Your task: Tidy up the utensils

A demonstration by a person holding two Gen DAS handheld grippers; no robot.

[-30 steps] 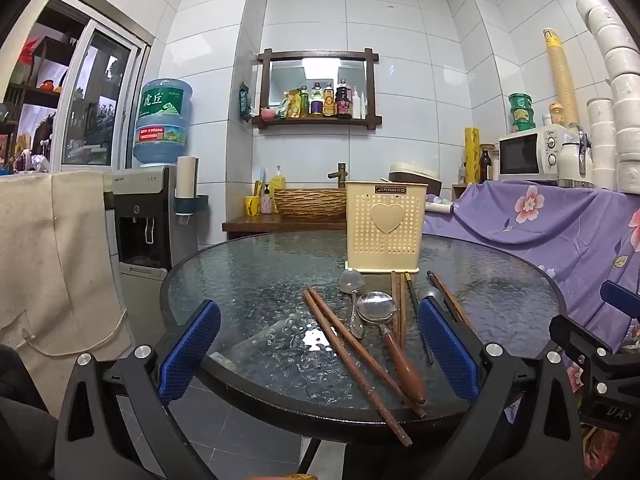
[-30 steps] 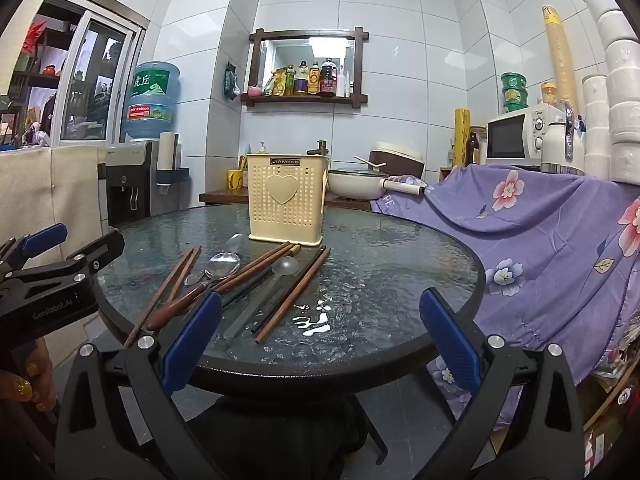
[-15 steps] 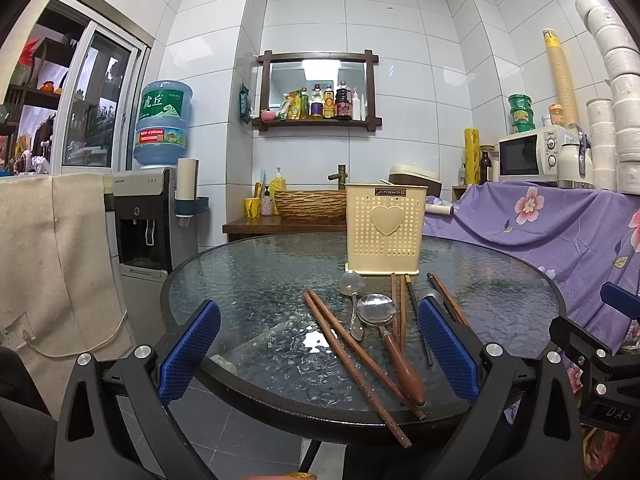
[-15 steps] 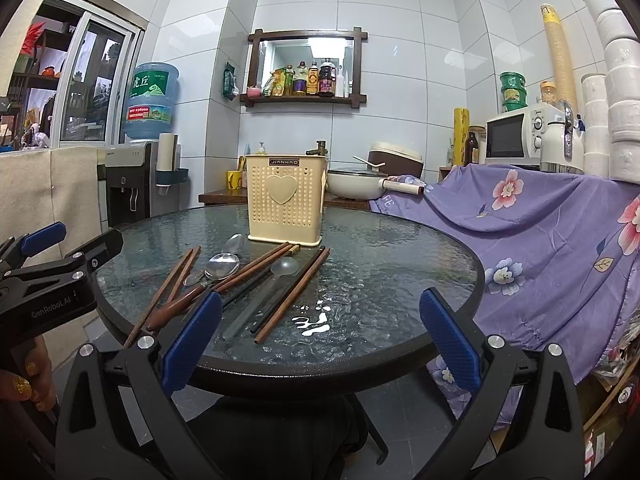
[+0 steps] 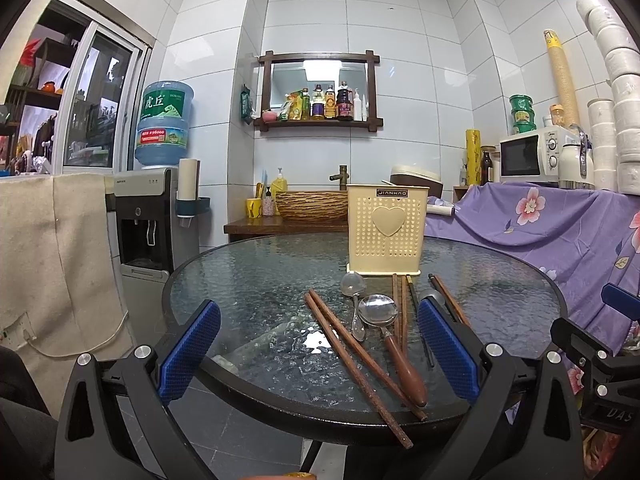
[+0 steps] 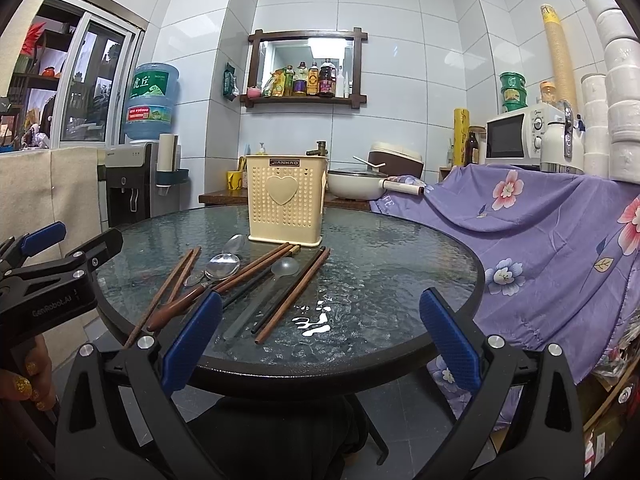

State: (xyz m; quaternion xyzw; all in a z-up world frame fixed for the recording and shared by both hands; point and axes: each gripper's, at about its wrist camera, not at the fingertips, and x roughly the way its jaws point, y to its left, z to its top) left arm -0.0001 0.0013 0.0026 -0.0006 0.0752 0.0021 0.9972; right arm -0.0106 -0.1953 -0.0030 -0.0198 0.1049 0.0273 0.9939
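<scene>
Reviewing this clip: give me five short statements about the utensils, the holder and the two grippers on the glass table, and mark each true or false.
1. The cream utensil holder stands upright on the glass table. True.
2. The left gripper is shut on a chopstick. False: its jaws are wide open and hold nothing.
3. The wooden-handled spoon lies flat on the table. True.
4. Chopsticks already stick out of the holder's top. False: none show there; the brown chopsticks lie on the glass.
5. The right gripper holds the clear plastic spoon. False: it is open and empty, with the spoon lying on the table.
</scene>
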